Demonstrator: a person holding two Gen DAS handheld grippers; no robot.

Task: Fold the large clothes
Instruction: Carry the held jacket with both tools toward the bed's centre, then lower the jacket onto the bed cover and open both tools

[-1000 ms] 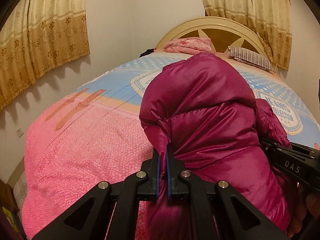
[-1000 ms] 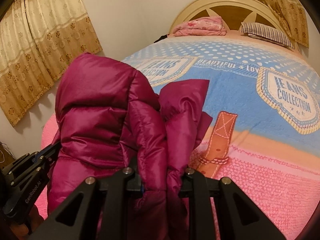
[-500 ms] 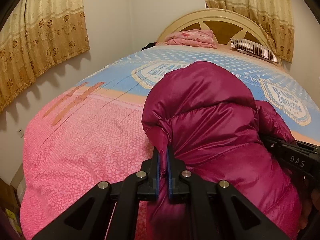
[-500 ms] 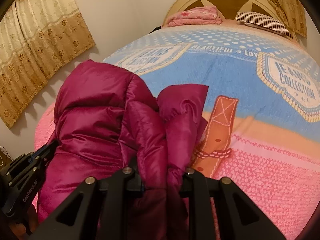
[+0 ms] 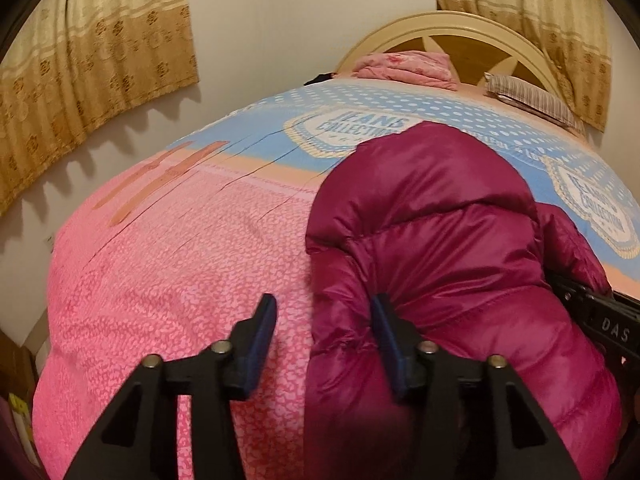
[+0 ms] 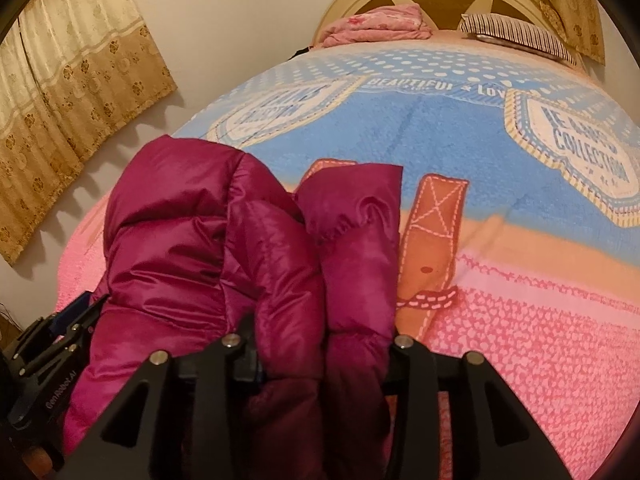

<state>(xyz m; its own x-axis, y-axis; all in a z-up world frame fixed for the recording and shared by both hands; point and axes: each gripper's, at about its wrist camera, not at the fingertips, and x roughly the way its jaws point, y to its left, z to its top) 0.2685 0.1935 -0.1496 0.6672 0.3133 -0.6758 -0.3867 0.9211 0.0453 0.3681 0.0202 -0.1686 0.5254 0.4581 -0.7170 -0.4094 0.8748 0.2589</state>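
A magenta puffer jacket (image 5: 440, 248) lies bunched in a thick fold on the bed's pink and blue blanket (image 5: 180, 280). My left gripper (image 5: 324, 320) is open; its right finger touches the jacket's left edge and its left finger is over bare blanket. In the right wrist view the jacket (image 6: 200, 248) fills the lower left. My right gripper (image 6: 320, 344) has its jaws spread around a thick fold of the jacket, with the fingertips hidden by fabric. The left gripper's body (image 6: 44, 356) shows at the jacket's left side.
The bed's headboard (image 5: 460, 36) stands at the far end with a folded pink cloth (image 5: 404, 68) and a striped pillow (image 5: 532, 100). Beige curtains (image 5: 92, 60) hang on the left wall and behind the headboard. The blanket's right half (image 6: 520, 240) lies flat.
My left gripper has opened and let go of the jacket's edge. The jacket has come down and settled onto the bed. My right gripper's jaws have spread wider around their fold.
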